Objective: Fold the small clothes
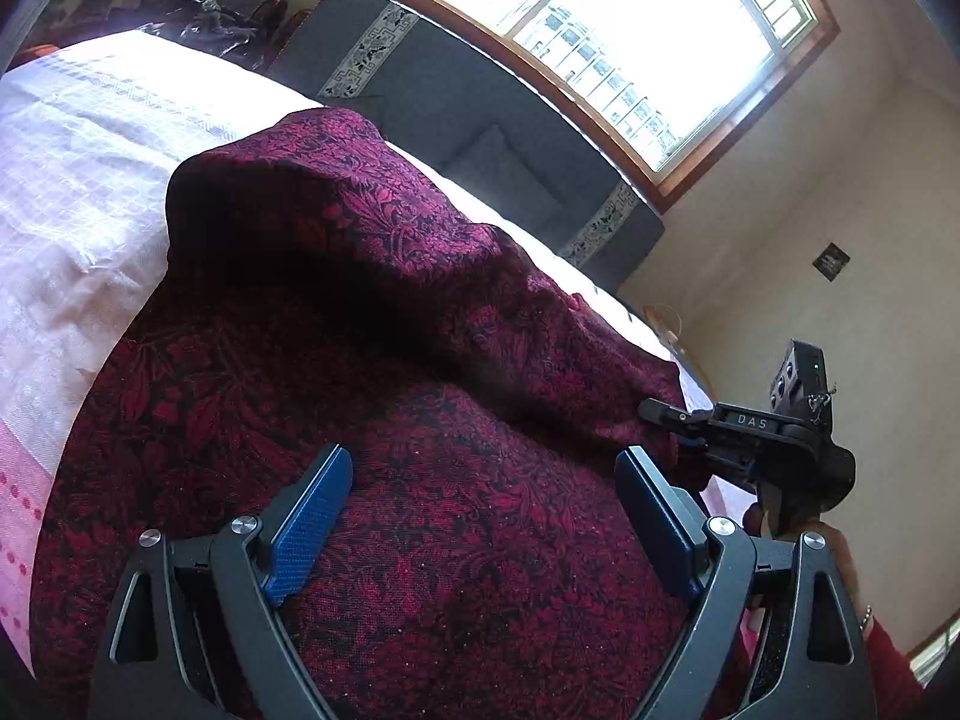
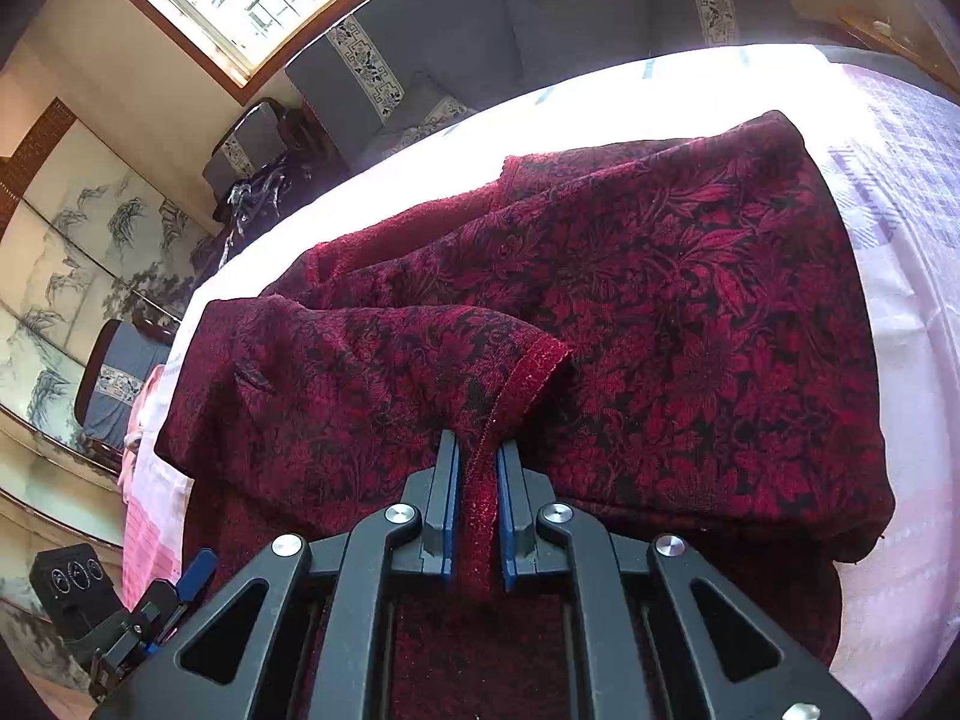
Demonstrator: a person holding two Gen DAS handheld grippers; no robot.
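One garment [image 2: 660, 312], a dark red floral knit, lies spread over the pale bedcover [image 1: 72, 192], and every place here is given from it. Its long axis runs across the right wrist view, from the sleeve end at the left to the bulkier body at the right, with its far edge toward the window.

The right gripper [image 2: 478, 468] sits at the garment's near edge, clenched on the ribbed hem [image 2: 528, 378] of a folded-over flap; a strip of that hem stands pinched between the two blue pads, and the flap rises from the fingers and drapes back onto the body. So the cloth lies ahead of and above these fingers, with the rest of the garment beyond them.

The left gripper [image 1: 483, 516] hovers over the garment's other side with its jaws released and standing wide; only flat cloth shows between the pads, and I cannot tell whether the tips touch it. A raised hump [image 1: 336, 192] of the garment lies ahead of it, toward the window.

In my judgement a fold is under way and the right hand is the one placed to make it, since it alone has cloth. The move turns on carrying the pinched hem across the long axis, over the body, while the left, nearer the hump, could pin or smooth. A risk is that the thick knit drags the lower layer along.
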